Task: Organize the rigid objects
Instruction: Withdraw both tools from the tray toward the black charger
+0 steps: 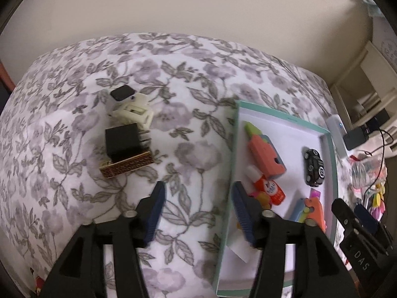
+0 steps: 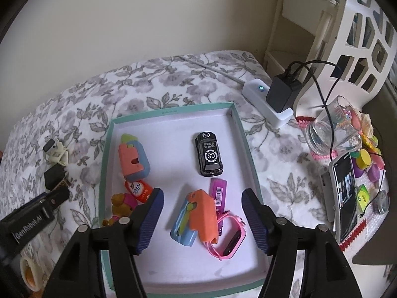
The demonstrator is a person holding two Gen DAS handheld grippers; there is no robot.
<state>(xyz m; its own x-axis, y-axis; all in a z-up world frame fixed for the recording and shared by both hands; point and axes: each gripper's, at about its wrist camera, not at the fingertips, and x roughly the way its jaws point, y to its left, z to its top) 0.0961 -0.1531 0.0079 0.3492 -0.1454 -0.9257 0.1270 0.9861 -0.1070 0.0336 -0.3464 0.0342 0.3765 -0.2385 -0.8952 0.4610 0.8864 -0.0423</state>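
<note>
A shallow tray with a teal rim (image 2: 173, 108) lies on the flowered cloth. In it are a black toy car (image 2: 208, 154), two orange-and-blue toys (image 2: 134, 159) (image 2: 203, 213), a glue bottle (image 2: 140, 191), a pink tube (image 2: 218, 191) and a pink watch (image 2: 230, 241). My right gripper (image 2: 202, 198) hangs open over the nearer orange toy, pads clear of it. My left gripper (image 1: 198, 193) is open over the cloth by the tray's left wall (image 1: 230, 173), holding nothing. Further left on the cloth lie a black cube (image 1: 121, 141), a white clip (image 1: 131, 111) and a brown patterned box (image 1: 126, 166).
Right of the tray are a white power strip with a black charger (image 2: 270, 99), a glass (image 2: 330, 129), a propped phone (image 2: 345, 198) and small colourful items (image 2: 367, 164). A white openwork basket (image 2: 359, 37) stands behind. A plain wall backs the table.
</note>
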